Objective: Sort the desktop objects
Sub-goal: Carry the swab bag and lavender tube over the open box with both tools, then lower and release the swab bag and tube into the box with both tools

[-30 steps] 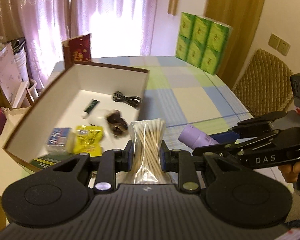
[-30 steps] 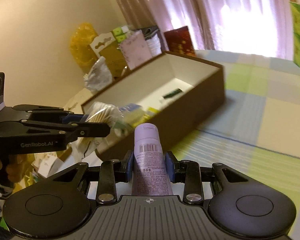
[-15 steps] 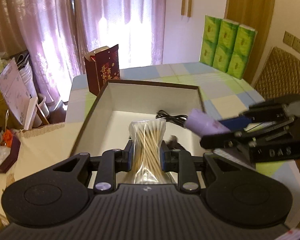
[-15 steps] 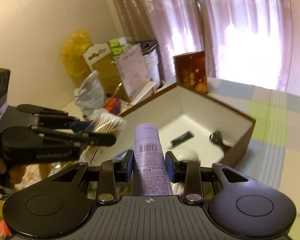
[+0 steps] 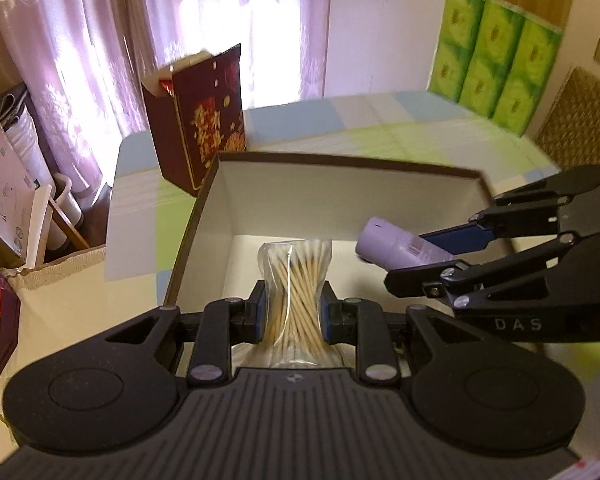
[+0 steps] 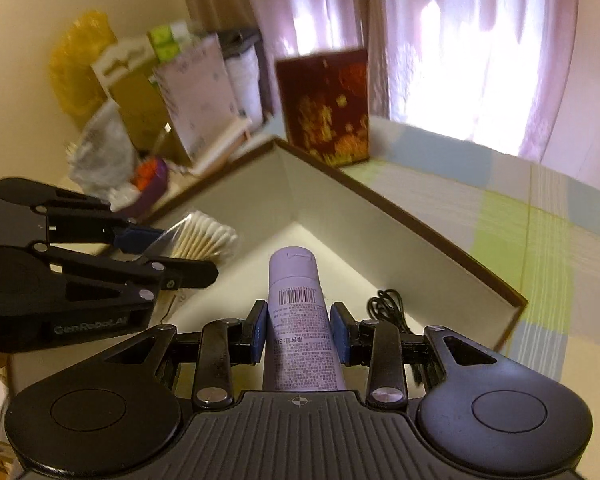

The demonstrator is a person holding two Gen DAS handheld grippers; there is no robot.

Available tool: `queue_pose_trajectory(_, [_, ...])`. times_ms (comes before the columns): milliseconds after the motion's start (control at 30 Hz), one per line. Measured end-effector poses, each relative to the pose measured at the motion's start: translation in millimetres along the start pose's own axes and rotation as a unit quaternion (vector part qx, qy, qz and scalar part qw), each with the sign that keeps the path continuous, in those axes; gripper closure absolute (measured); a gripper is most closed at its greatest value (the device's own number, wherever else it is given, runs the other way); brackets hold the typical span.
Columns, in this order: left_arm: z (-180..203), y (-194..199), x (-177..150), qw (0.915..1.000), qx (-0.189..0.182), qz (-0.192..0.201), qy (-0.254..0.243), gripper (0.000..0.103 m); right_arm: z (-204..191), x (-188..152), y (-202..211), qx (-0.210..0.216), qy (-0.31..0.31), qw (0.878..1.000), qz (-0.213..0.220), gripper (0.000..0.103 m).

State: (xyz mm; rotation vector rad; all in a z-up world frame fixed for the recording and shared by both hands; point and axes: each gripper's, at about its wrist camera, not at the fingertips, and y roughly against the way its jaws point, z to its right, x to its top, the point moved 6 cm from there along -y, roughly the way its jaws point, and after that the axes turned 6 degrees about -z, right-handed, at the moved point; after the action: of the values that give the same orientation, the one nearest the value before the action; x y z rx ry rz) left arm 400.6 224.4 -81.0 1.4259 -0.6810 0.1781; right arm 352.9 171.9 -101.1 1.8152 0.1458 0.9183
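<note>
Two grippers, each clamped on an item, over the box (image 5: 340, 196).
Left gripper (image 5: 292, 316) pinches the swab bag (image 5: 294, 280); right gripper (image 6: 299, 334) squeezes the purple tube (image 6: 298, 320). Both items are above the box floor, a black cable (image 6: 388, 306) lying below.

Setting: a lived-in home room, as seen from my tongs. Evidence: sheer lilac curtains (image 5: 80, 60) over a bright window; checked cloth on the surface (image 6: 540, 232); stacked green tissue packs (image 5: 496, 60); woven chair back (image 5: 580, 120); household clutter and bags (image 6: 112, 128) against the wall.
</note>
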Motion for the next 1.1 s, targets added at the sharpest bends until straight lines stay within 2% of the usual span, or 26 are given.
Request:
queue_pose_trajectory(233, [-7, -48, 8, 0.9993, 0.008, -0.034, -0.01, 0.082, 16, 5, -40, -0.034, 0.025, 0.998, -0.052, 0.072])
queue_pose_trajectory(400, [-6, -63, 10, 0.9989, 0.009, -0.041, -0.02, 0.082, 21, 3, -51, -0.041, 0.035, 0.996, -0.072, 0.072])
queue_pose_trajectory(767, [-4, -77, 9, 0.9982, 0.01, -0.05, -0.031, 0.08, 24, 4, -58, -0.058, 0.048, 0.993, -0.089, 0.072])
queue_pose_trajectory(933, [-3, -74, 10, 0.9982, 0.011, -0.049, -0.033, 0.073, 24, 9, -52, -0.057, 0.049, 0.994, -0.083, 0.072])
queue_pose_trajectory(1033, [-2, -71, 11, 0.9983, 0.012, -0.047, -0.034, 0.068, 24, 8, -49, -0.056, 0.051, 0.994, -0.083, 0.069])
queue_pose_trajectory(1100, [-2, -70, 11, 0.9982, 0.012, -0.048, -0.035, 0.067, 25, 6, -47, -0.06, 0.053, 0.993, -0.082, 0.06])
